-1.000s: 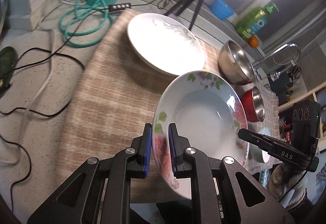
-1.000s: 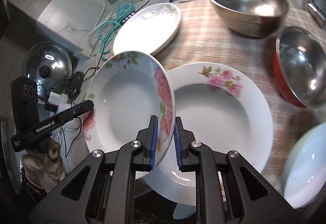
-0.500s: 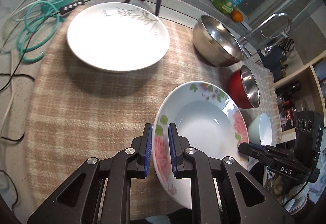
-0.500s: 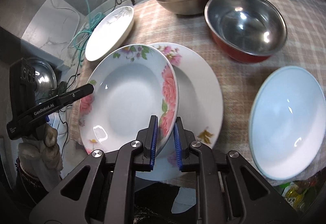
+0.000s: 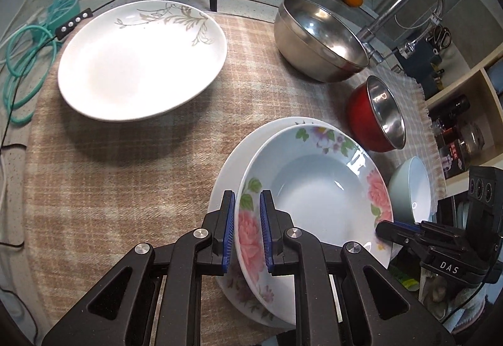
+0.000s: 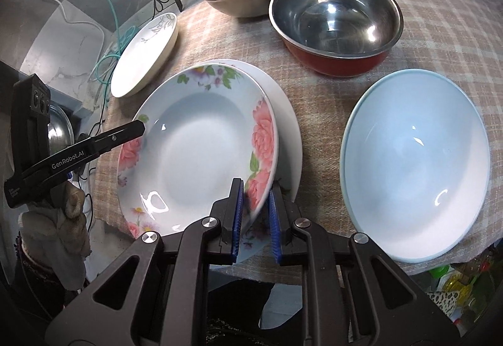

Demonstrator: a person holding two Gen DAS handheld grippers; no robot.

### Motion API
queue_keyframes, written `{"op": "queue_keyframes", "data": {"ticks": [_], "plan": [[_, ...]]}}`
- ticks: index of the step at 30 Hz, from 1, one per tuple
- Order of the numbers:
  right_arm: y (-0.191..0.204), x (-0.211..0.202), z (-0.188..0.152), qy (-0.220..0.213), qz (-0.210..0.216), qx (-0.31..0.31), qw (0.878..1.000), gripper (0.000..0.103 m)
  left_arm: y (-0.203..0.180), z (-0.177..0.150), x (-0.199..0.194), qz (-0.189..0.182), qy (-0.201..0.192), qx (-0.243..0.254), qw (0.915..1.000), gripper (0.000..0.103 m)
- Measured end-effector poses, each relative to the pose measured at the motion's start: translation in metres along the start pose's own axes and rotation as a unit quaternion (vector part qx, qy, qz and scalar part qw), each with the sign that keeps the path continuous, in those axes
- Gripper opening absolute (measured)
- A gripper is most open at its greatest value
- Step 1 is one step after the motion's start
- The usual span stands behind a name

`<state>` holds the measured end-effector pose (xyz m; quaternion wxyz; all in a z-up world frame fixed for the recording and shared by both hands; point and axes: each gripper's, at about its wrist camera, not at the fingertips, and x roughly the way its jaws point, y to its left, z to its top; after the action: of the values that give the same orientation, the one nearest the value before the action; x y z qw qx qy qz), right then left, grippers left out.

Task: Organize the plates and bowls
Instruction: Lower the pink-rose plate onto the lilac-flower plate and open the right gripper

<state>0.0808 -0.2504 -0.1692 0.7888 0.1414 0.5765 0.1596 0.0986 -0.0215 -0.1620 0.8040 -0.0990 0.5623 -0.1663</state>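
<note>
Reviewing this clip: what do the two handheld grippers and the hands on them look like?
Both grippers are black, with angular cut-out arms, silver pivot bolts and ribbed blue pads. The left gripper reads "GenRobot.AI" on its side in the right wrist view; the right gripper reads "DAS" in the left wrist view. The left hand wears a worn light work glove.

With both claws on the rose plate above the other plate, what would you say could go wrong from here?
1. The rose plate is held only at opposite rim edges by the left claw and right claw; if one lets go first, it may tip and bang the lower plate.
2. It sits off-centre over that plate, so it might settle crooked.
3. The stack lies near the cloth's front edge.
</note>
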Motion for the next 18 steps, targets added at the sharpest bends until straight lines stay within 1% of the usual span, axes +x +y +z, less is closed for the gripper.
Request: {"op": "queue_keyframes", "data": {"ticks": [8, 13, 18], "plan": [[0.004, 0.002, 0.001, 0.002, -0.017, -0.015, 1.0, 0.017, -0.003, 0.001, 0.002, 0.013, 0.004, 0.012, 0.9998, 0.014], [0.016, 0.004, -0.001, 0.006, -0.042, -0.052, 0.998, 0.022, -0.005, 0.001, 0.002, 0.021, 0.004, 0.017, 0.9996, 0.014], [0.02, 0.004, -0.002, 0.009, -0.052, -0.066, 0.996, 0.026, -0.006, 0.0, 0.002, 0.024, 0.007, 0.022, 0.9995, 0.014]]}}
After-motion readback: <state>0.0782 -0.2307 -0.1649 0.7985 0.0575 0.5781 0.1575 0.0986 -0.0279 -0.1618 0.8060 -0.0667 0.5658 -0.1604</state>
